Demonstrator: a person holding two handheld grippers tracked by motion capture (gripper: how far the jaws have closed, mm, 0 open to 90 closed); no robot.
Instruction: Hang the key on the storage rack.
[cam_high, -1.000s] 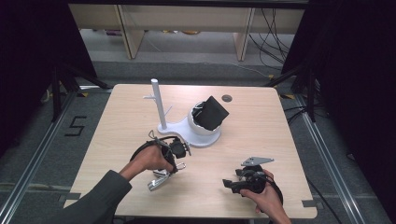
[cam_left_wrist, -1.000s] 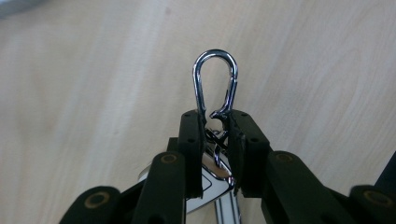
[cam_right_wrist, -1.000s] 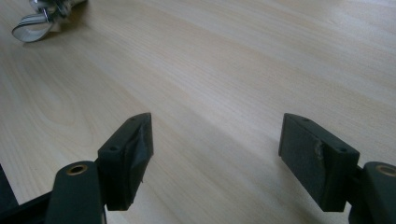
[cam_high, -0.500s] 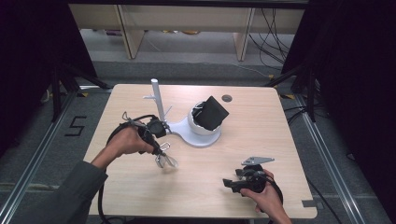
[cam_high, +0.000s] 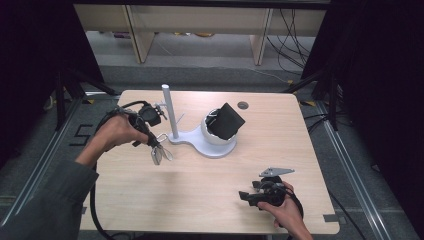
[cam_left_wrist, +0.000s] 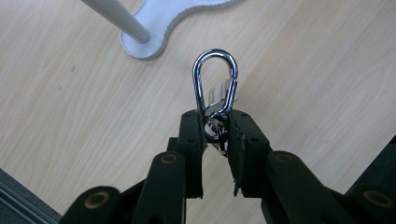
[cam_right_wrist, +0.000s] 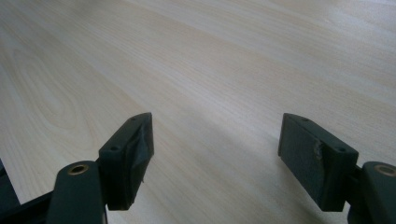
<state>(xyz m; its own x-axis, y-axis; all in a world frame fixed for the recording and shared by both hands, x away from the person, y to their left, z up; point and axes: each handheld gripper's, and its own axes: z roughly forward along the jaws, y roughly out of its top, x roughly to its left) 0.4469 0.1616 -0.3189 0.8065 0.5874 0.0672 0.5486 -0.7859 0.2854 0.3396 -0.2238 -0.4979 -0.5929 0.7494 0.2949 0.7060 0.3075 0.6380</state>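
From the high view, I see my left claw (cam_high: 150, 142) above the worktop (cam_high: 200, 190), just left of the white stand (cam_high: 210, 145) with its upright post (cam_high: 169, 110). It pinches a silver carabiner (cam_high: 160, 154), which hangs below the claw. My right claw (cam_high: 247, 196) rests near the front right edge.

In the left gripper view, the carabiner (cam_left_wrist: 215, 84) stands out between the tips, pinched at its lower end.

In the right gripper view, my right claw (cam_right_wrist: 217, 140) is spread wide over bare wood, with nothing inside.
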